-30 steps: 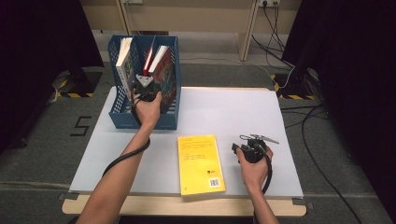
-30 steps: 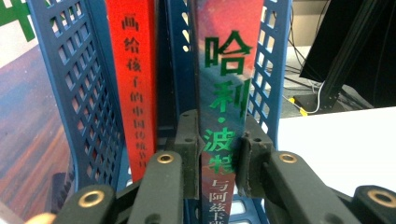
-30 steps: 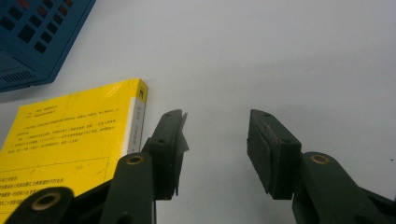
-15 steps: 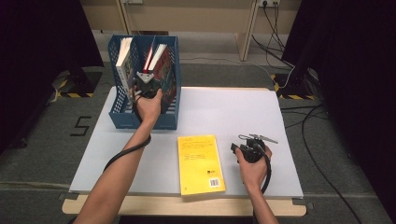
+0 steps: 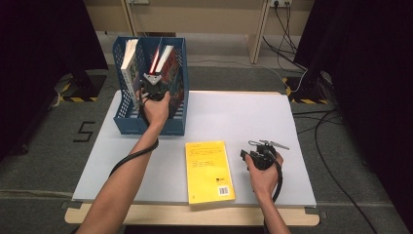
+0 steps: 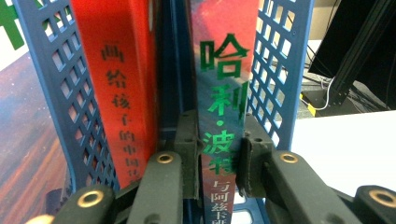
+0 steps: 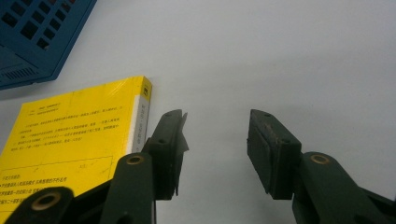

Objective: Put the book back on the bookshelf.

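White table, blue file rack at back-left w/ books upright. Left claw clenched on the green-lettered book's spine inside rack; stiff, prob heavyish, glossy = slippery, so grip the spine. Right claw released, empty, beside yellow book.

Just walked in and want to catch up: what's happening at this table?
A person is filing books into a blue file rack at the table's far left corner. The left claw is shut on the spine of a book with green lettering, which stands upright in the rack's right compartment beside a red book. The right claw rests open with nothing between its jaws on the white table, just right of a yellow book lying flat near the front edge.
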### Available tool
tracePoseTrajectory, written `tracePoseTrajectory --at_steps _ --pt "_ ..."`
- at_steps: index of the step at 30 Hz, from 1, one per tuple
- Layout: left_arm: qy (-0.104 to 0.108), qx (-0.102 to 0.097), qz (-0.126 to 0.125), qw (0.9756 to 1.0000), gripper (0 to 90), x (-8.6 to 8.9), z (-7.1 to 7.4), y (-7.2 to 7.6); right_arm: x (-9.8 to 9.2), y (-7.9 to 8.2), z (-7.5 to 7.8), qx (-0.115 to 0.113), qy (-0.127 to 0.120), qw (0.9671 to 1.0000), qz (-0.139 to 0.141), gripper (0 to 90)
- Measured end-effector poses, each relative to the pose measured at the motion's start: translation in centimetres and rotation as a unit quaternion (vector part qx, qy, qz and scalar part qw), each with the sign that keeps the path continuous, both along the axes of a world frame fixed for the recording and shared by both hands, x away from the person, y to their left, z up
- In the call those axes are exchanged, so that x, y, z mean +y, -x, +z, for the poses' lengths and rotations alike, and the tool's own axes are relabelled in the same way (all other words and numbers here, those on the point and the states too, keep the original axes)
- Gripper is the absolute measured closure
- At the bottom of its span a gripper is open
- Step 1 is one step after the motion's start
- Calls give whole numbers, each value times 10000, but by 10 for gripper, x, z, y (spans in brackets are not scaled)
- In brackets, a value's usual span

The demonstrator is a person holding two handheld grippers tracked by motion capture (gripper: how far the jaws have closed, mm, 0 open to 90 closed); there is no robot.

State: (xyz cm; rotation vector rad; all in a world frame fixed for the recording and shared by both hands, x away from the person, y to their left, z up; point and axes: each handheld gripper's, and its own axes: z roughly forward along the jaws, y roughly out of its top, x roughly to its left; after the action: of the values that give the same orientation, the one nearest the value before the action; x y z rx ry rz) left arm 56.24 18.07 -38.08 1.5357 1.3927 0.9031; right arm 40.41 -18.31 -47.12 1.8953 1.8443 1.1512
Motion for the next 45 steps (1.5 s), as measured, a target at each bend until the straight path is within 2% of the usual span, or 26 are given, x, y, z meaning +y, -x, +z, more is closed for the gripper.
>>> tracePoseTrajectory --at_steps 19,22,36,45 --pt "-83 16 -44 10000 712 -2 -1 -2 0 -1 0 -25 13 10000 4 557" --pt "-171 14 -80 9998 695 -3 -3 0 -1 0 0 -42 19 10000 -10 557" --pt "-175 -35 -169 9997 708 0 -10 16 0 1 0 -11 14 10000 -9 557" --pt "-183 -13 -166 9997 722 -4 -9 14 0 1 0 -4 25 10000 -7 556"
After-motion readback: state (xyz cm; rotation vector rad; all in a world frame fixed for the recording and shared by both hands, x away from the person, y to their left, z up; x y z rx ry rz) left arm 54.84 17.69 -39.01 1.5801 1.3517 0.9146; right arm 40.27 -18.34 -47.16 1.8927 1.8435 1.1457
